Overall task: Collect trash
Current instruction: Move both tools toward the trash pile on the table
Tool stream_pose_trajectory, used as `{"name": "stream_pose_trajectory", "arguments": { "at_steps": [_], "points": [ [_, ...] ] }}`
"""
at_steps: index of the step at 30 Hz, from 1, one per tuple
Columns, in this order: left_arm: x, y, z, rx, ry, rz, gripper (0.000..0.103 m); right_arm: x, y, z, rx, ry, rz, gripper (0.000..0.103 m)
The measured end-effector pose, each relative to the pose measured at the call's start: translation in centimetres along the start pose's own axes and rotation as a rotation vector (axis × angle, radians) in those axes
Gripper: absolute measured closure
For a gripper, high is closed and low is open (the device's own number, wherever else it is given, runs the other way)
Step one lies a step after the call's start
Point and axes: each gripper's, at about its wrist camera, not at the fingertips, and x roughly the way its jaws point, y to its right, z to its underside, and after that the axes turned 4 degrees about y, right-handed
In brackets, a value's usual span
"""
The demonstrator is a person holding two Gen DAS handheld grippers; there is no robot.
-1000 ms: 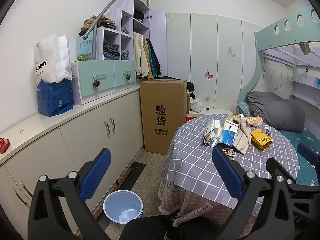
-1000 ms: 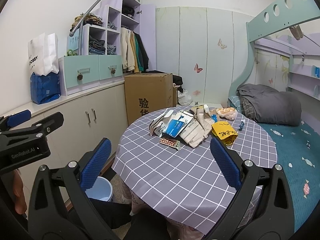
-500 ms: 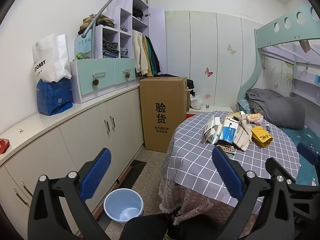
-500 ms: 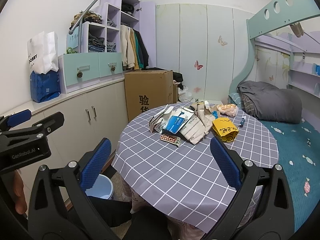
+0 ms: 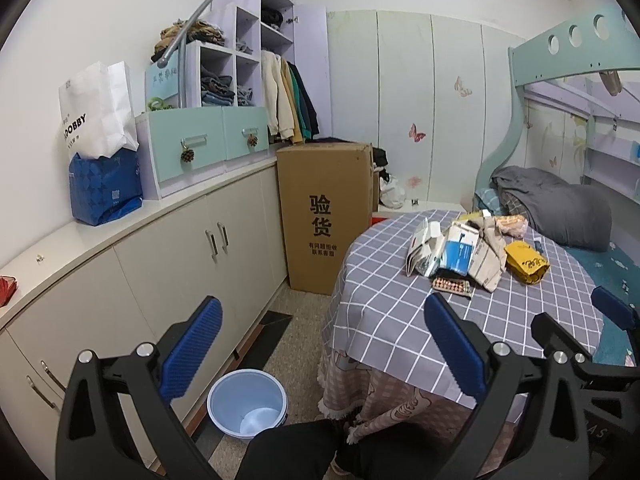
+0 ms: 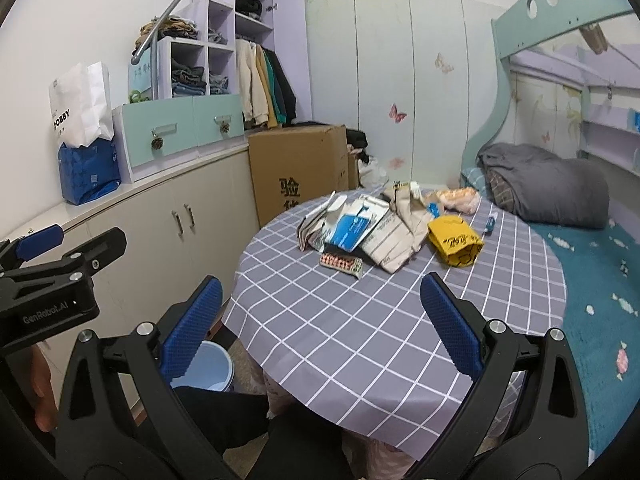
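The right gripper (image 6: pixel 320 320) is held with its jaws spread wide and empty above the near edge of the round table (image 6: pixel 360 340); the left gripper (image 5: pixel 320 344) is likewise spread and empty, off the table's left side. The trash pile (image 6: pixel 376 228) is heaped on the table's far half, with a pill blister (image 6: pixel 341 264) nearest and a yellow packet (image 6: pixel 454 242) beside it. The blue bin (image 5: pixel 248 408) is set on the floor by the cabinets. The blister is probably best taken first, approached low and flat, so that the pile is not scattered.
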Motion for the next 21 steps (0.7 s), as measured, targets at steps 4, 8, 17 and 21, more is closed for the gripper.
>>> {"name": "stream_pose_trajectory", "arguments": {
  "at_steps": [4,8,17,21],
  "points": [
    [1.4,0.5,0.5,0.009,-0.040,0.020,0.004,0.9,0.7,0.2,0.012,-0.024,0.006,0.006],
    [3.4,1.5,1.3,0.030,-0.074,0.014,0.004,2.5,2.0,0.5,0.053,-0.069,-0.018,0.006],
    [9.8,3.4,2.8,0.025,-0.235,0.099,0.004,6.8,6.2,1.6,0.148,-0.166,0.018,0.006],
    [12.3,5.1,3.0,0.035,-0.300,0.134,0.004,8.4,8.4,2.0,0.171,-0.194,0.077,0.006]
  ]
}}
